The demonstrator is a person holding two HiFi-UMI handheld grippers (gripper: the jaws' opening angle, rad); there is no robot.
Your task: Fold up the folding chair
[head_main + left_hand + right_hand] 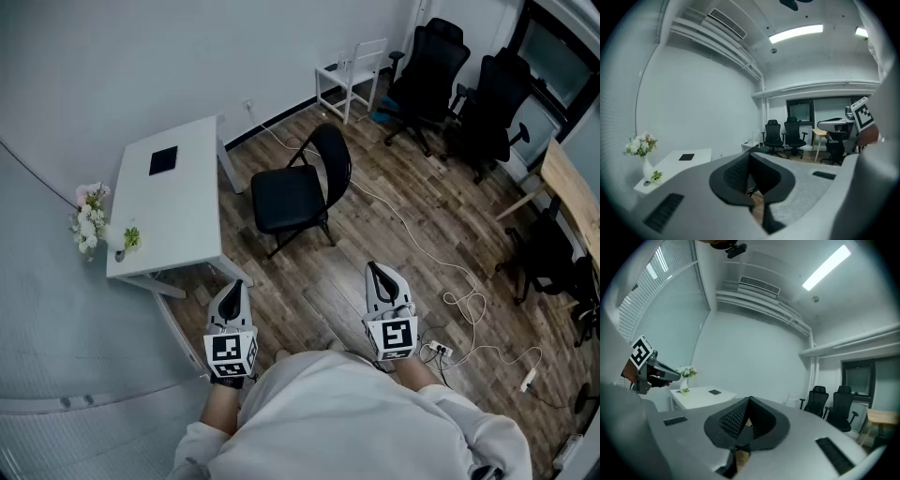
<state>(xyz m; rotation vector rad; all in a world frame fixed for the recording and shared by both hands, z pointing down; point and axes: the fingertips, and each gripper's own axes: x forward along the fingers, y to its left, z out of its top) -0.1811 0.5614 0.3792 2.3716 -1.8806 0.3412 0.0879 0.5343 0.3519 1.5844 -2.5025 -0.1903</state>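
The black folding chair [298, 192] stands unfolded on the wood floor, beside the white table and ahead of me in the head view. My left gripper [233, 292] is held low at the left, well short of the chair, its jaws shut with nothing between them. My right gripper [377, 275] is level with it at the right, also shut and empty. In the left gripper view the shut jaws [752, 161] fill the lower half and hide most of the chair. The right gripper view shows its shut jaws [748, 409] the same way; the chair is not visible there.
A white table [173, 202] with a black pad [163, 160] and a flower vase [90, 220] stands left of the chair. White cables [448, 281] and a power strip [439, 352] lie on the floor at right. Black office chairs [459, 84] and a white shelf [349, 75] stand at the back.
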